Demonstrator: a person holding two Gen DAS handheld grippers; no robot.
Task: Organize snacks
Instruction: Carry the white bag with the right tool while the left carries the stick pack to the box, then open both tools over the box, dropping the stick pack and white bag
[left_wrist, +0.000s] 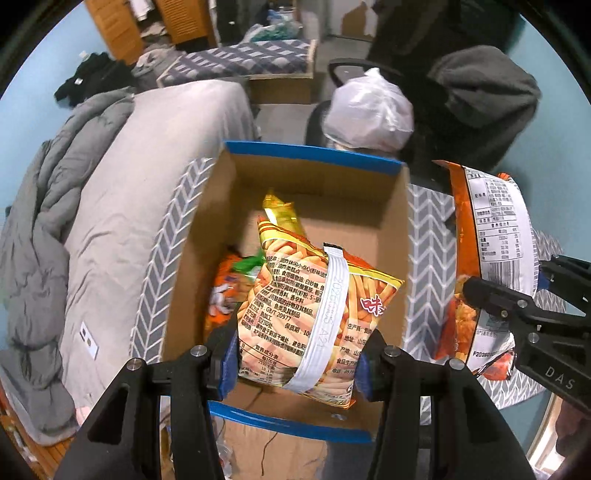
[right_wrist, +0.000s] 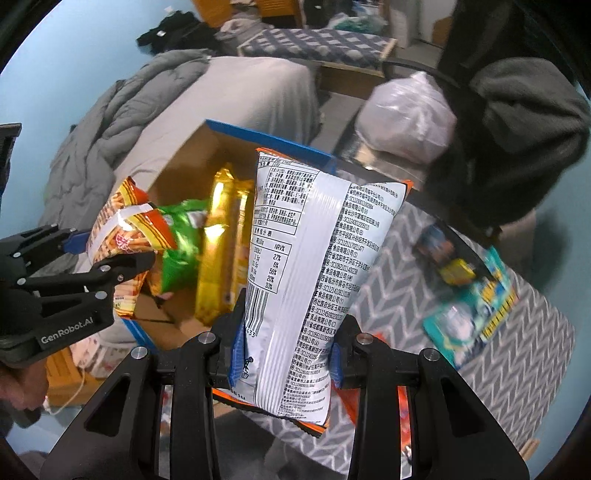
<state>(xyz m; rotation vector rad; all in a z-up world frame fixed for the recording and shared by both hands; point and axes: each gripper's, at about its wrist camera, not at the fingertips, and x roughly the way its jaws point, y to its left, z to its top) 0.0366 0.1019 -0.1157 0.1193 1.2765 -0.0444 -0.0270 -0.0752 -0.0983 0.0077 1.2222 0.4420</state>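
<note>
The fries bag (left_wrist: 314, 306) is held clamped in the left gripper (left_wrist: 295, 363) directly above the open cardboard box (left_wrist: 314, 157), long axis pointing inward, while the white-backed chip bag (right_wrist: 314, 277) (clamped upright in the right gripper (right_wrist: 286, 354)) is kept just right of that box.

**Bedroom clutter around the work area**

A grey duvet (left_wrist: 33, 236) lies bunched along the bed (left_wrist: 122, 206). Beyond it stands a checked bench (left_wrist: 240, 61), with black clothes (left_wrist: 88, 79) heaped nearby and wooden cabinets (left_wrist: 147, 26) behind. A tied white plastic bag (left_wrist: 369, 110) sits on a chair, beside a dark grey fleece (left_wrist: 484, 88). A chevron cloth (right_wrist: 517, 350) covers the table.
</note>
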